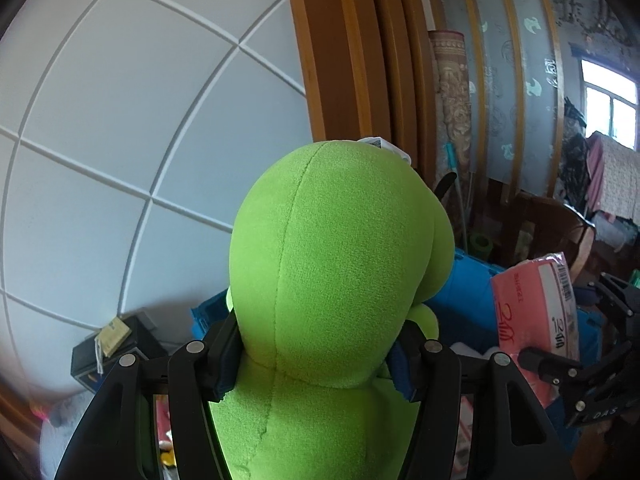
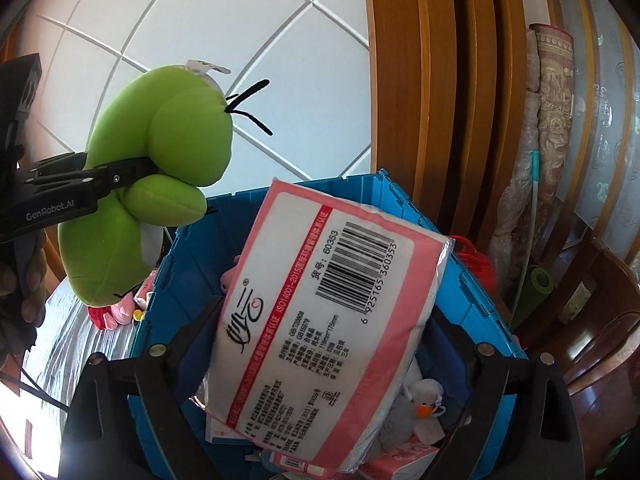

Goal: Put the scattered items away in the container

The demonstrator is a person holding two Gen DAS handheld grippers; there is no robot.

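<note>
My left gripper (image 1: 316,364) is shut on a green plush toy (image 1: 336,264), pinching it at the neck below its round head. From the right wrist view that toy (image 2: 160,136) hangs in the air left of the crate, with the left gripper (image 2: 148,168) clamped across it. My right gripper (image 2: 326,328) is shut on a pink and white tissue pack (image 2: 320,320), held tilted over the open blue crate (image 2: 404,204). In the left wrist view the crate (image 1: 468,300) lies just beyond the toy, and the tissue pack (image 1: 532,320) and right gripper (image 1: 580,360) are at the right.
Inside the crate lie a white duck toy (image 2: 426,400), a grey plush and more pink packs (image 2: 400,456). A pink toy (image 2: 124,312) lies left of the crate. A wooden door frame (image 2: 420,80), rolled carpet (image 2: 552,120) and green mat roll (image 2: 536,284) stand behind. A black box (image 1: 108,348) sits by the wall.
</note>
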